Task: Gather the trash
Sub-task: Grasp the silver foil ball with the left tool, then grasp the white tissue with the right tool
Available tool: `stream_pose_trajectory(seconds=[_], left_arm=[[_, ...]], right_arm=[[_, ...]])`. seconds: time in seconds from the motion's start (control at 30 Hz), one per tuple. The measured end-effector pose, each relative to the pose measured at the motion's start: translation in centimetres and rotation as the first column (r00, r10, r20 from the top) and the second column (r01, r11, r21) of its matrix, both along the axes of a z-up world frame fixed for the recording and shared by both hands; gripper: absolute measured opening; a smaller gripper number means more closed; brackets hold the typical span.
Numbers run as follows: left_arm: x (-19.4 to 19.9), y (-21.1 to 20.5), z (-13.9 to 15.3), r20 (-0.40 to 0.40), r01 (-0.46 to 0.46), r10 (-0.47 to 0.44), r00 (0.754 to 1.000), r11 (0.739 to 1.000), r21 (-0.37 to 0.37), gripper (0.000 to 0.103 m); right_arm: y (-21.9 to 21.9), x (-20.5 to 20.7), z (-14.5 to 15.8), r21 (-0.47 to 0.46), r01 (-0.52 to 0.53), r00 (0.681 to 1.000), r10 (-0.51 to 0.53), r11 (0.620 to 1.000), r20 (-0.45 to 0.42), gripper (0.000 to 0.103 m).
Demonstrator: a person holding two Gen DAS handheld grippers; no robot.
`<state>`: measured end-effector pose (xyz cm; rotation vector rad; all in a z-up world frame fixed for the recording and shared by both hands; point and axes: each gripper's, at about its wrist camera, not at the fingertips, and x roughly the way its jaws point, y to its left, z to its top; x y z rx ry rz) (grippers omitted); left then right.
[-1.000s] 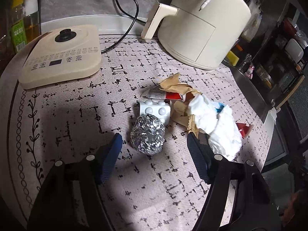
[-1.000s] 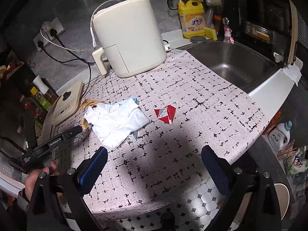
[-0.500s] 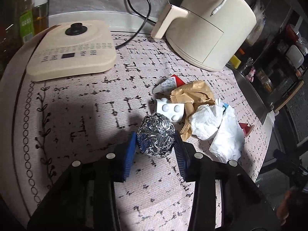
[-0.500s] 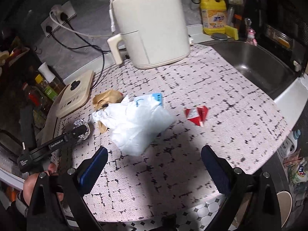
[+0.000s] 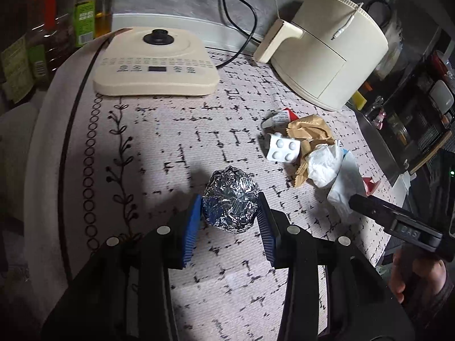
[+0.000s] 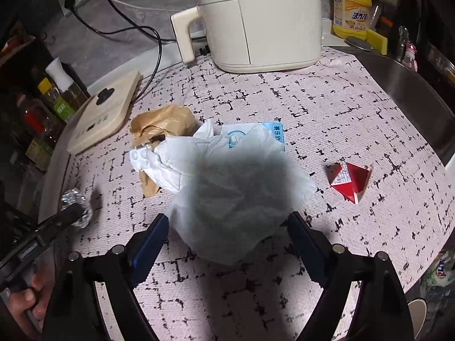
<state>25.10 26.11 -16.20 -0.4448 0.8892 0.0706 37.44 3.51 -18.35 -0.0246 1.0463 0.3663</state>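
**Foil ball pinched, white paper next**

The left gripper (image 5: 230, 213) has its two blue pads pressed on a shiny foil ball (image 5: 231, 201). The ball sits in the lower middle of the left wrist view, on the patterned mat (image 5: 159, 153).

To the right of the ball, a little way off, lies a small heap of trash. There is a white pill pack (image 5: 283, 149), a brown paper bag (image 5: 310, 132) all scrunched up, and a white tissue (image 5: 327, 164). They touch each other. A flat cream cooker base (image 5: 156, 65) sits in the upper left, and a big cream air fryer (image 5: 330, 48) sits in the upper right.

In the right wrist view, the right gripper (image 6: 227, 236) has its jaws spread wide, and they are closing. The white tissue (image 6: 227, 187) lies between them in the middle of the frame, but the pads do not press on it. A blue and white packet (image 6: 273, 133) peeks out from under the tissue. A red wrapper (image 6: 351, 180) lies alone at the right, well apart from the heap. A yellow soap bottle (image 6: 351, 5) stands in the upper right.
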Motion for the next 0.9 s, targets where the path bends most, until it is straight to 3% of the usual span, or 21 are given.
stream_pose_trajectory(seconds=[0.13,0.23,0.3,0.37,0.43,0.57,0.7,0.8,0.83,0.87,0.9], left_arm=[[-0.8,0.4,-0.1,-0.008,-0.023,0.023,1.0,1.0,0.001,0.039],[-1.1,0.1,-0.1,-0.01,-0.022,0.022,1.0,1.0,0.006,0.039],[-1.0,-0.3,-0.1,-0.009,-0.017,0.017,1.0,1.0,0.006,0.039],[-0.9,-0.8,-0.1,-0.007,-0.009,0.009,1.0,1.0,0.007,0.039],[-0.8,-1.4,0.0,-0.001,0.001,-0.001,1.0,1.0,0.01,0.039],[-0.5,-2.9,0.4,0.013,0.02,-0.02,1.0,1.0,0.016,0.039],[-0.5,-4.2,0.6,0.017,0.027,-0.027,0.999,0.999,0.021,0.039],[-0.7,-5.0,0.8,0.024,0.027,-0.027,0.999,0.999,0.026,0.039],[-0.8,-5.1,0.9,0.028,0.025,-0.026,0.999,0.999,0.03,0.039],[-1.0,-5.1,0.9,0.029,0.02,-0.021,0.999,0.999,0.034,0.039],[-1.1,-5.0,0.9,0.027,0.013,-0.014,1.0,0.999,0.033,0.039]], right_arm=[[0.6,-0.2,-0.1,-0.054,-0.012,0.999,0.015,0.998,0.043,0.073],[0.4,-0.4,0.0,-0.071,-0.016,0.998,0.02,0.997,0.058,0.054],[-0.3,-0.5,0.2,-0.059,-0.009,0.998,0.012,0.998,0.056,0.026],[-0.9,-0.6,0.2,-0.048,-0.006,0.999,0.008,0.999,0.045,0.012],[-1.8,-0.8,0.4,-0.033,-0.005,0.999,0.006,0.999,0.042,0.004],[-3.2,-1.8,1.6,0.011,-0.003,0.998,0.002,1.0,0.071,0.001],[-4.7,-2.9,2.5,0.041,-0.009,0.997,0.006,0.999,0.081,0.001],[-5.2,-3.3,2.1,0.057,-0.014,1.0,0.013,0.998,0.026,0.007],[-5.2,-3.4,1.8,0.062,-0.02,1.0,0.02,0.998,0.009,0.015],[-5.1,-3.5,1.5,0.079,-0.036,0.999,0.037,0.996,-0.006,0.052],[-5.1,-3.8,1.5,0.101,-0.043,0.999,0.043,0.994,-0.001,0.077]])
